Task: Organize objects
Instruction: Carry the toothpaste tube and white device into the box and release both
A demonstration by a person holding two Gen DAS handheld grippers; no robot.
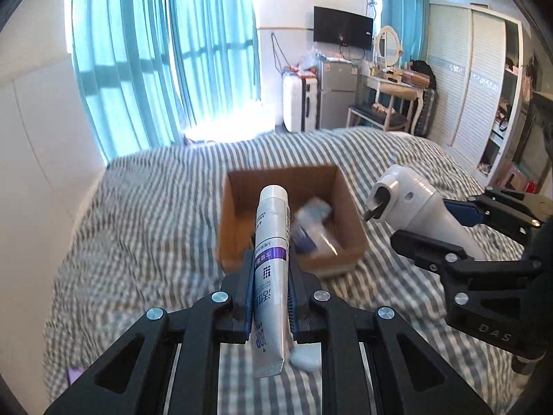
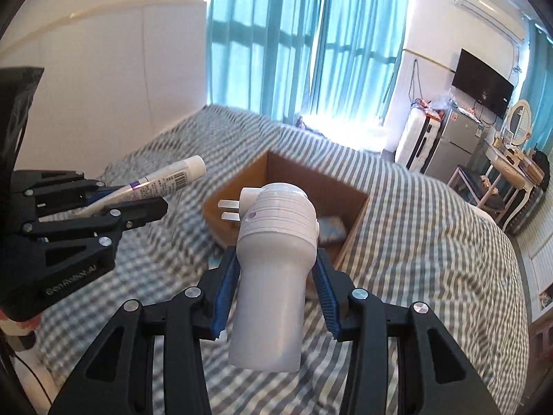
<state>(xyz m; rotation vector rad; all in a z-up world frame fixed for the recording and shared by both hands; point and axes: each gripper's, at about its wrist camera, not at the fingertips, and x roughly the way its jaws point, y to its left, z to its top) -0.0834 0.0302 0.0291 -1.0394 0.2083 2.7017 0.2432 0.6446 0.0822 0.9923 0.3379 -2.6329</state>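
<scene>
— Since both tools are loaded, how far is the tidying, do you think?

— I judge it about in the middle. The left gripper (image 1: 269, 273) has its jaws pressed onto a toothpaste tube (image 1: 271, 242), cap pointing forward, away from the tool. The right gripper (image 2: 276, 276) is closed around the body of a white plug-in device (image 2: 276, 242), with its two metal prongs pointing to the left of this tool. Both things are in the air, not yet put down.

— And the box?

— The cardboard box (image 1: 352, 228) lies on the striped bed cover (image 1: 138, 224), just ahead of both grippers. From the left tool, the tube's cap hangs over its near wall. From the right tool, the box is directly behind the device.

— Is something inside already?

— Yes. I see some light blue and white packets (image 1: 312, 223) at the bottom, but they are blurred, so I cannot name them. Also a pale oval thing (image 1: 306, 359) lies on the cover below the left tool.

— So what is left?

— Probably to release these two things in the box.
</scene>
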